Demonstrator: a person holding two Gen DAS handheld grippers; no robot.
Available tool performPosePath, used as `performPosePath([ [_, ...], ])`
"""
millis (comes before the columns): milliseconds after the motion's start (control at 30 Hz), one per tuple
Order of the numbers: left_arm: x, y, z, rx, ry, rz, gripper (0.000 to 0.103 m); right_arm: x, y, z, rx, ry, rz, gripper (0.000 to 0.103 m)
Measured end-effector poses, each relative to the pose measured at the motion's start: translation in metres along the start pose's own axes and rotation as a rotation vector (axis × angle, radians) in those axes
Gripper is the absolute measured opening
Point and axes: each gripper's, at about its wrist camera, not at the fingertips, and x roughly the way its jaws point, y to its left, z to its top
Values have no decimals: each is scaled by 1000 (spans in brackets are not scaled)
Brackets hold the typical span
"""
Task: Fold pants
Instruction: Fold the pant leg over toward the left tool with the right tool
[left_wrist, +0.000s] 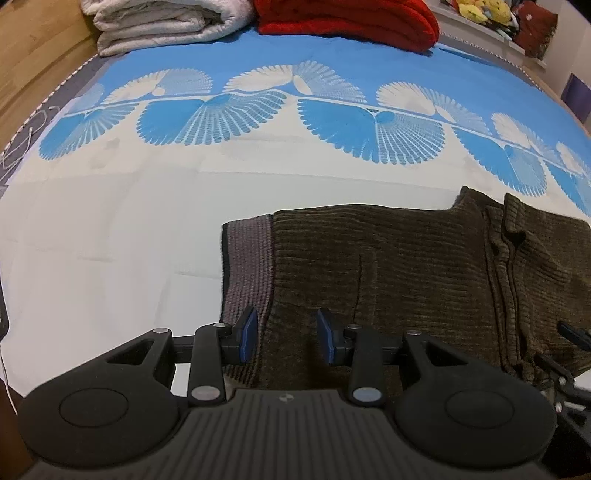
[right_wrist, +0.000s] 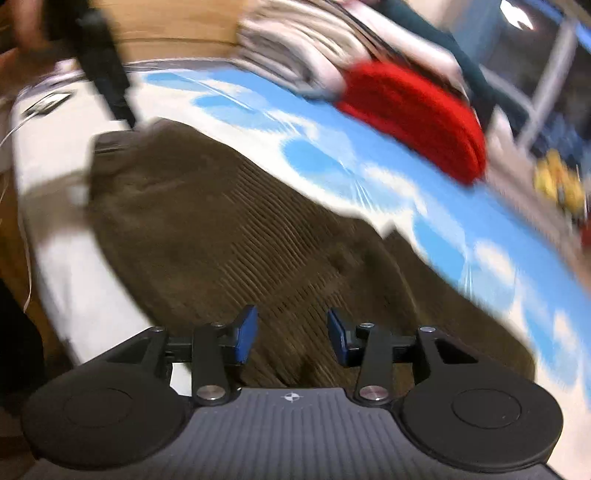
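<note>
Pants (left_wrist: 388, 266), brown corduroy, lie folded on the bed (left_wrist: 110, 240), and in my left wrist view their long axis runs left to right across the frame. The ribbed grey-brown band (left_wrist: 245, 266) is the leftmost end; the bulk of the cloth stretches away to the right, where a seam and some rumpled folds show near the picture's edge.

My left tongs (left_wrist: 286, 338) hang over the near edge of the pants, just by that band. The pads stand apart; the left pad (left_wrist: 249, 334) sits over the band, the other over the corduroy. Whether they touch the cloth I cannot tell, but nothing is pinched between them.

Further right, a black piece of my other tool peeks in at the frame's right edge, beside the pants.

My right wrist view is blurred. There the pants run from upper left to lower right, and my right tongs (right_wrist: 291, 334) sit above them near the lower end, pads apart, with cloth behind the gap and nothing clamped. Beyond lie a white quilt (left_wrist: 166, 26) and a red blanket (left_wrist: 347, 22).
</note>
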Motion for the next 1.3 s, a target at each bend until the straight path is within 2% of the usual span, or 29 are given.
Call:
performPosePath([
  [67, 2, -8, 1, 22, 4, -2, 39, 12, -6, -7, 61, 62, 34, 44],
  [133, 4, -16, 3, 44, 8, 0, 39, 24, -6, -13, 59, 112, 78, 44],
  [200, 5, -24, 5, 53, 10, 0, 39, 21, 1, -11, 15, 97, 71, 43],
  [267, 7, -31, 7, 57, 10, -6, 39, 18, 8, -10, -42, 97, 85, 32],
  [333, 9, -40, 9, 66, 12, -8, 39, 16, 10, -8, -109, 90, 93, 26],
  [367, 10, -44, 10, 71, 13, -7, 39, 18, 9, -10, -137, 90, 99, 19],
  [400, 10, -48, 11, 75, 13, -7, 39, 18, 8, -10, -153, 91, 107, 17],
  [433, 10, -52, 12, 78, 12, -6, 39, 21, 8, -3, -154, 82, 99, 14],
  [500, 11, -59, 15, 80, 6, -9, 39, 5, 6, 9, -134, -10, 68, 13],
  [567, 12, -66, 17, 83, 2, -16, 39, -19, 2, 19, -97, -103, 93, 13],
  [600, 14, -70, 19, 86, 5, -18, 39, -25, 2, 17, -94, -116, 119, 13],
  [667, 18, -78, 22, 92, 15, -21, 39, -18, 9, 6, -133, -61, 179, 13],
  [700, 20, -83, 24, 87, 21, -31, 39, -8, 15, -3, -167, 3, 200, 13],
  [767, 23, -92, 28, 67, 33, -65, 39, -4, 20, -13, -198, 4, 184, 16],
  [933, 31, -121, 43, 0, 31, -220, 39, -32, -22, 0, -23, -22, 265, 17],
  [1033, 38, -141, 54, -40, 16, -325, 39, -58, -59, -4, 119, -86, 210, 19],
  [1133, 48, -167, 62, -30, -14, -403, 39, -66, -101, -23, 293, -77, 74, 19],
  [1167, 54, -176, 65, -17, -22, -416, 39, -64, -115, -31, 347, -39, 18, 19],
  [1233, 66, -193, 72, 3, -28, -421, 39, -53, -142, -56, 447, 110, -102, 19],
  [1267, 72, -199, 74, 11, -39, -427, 39, -46, -153, -72, 486, 216, -135, 14],
  [1300, 79, -207, 78, 22, -52, -432, 39, -41, -163, -89, 531, 295, -122, 12],
])
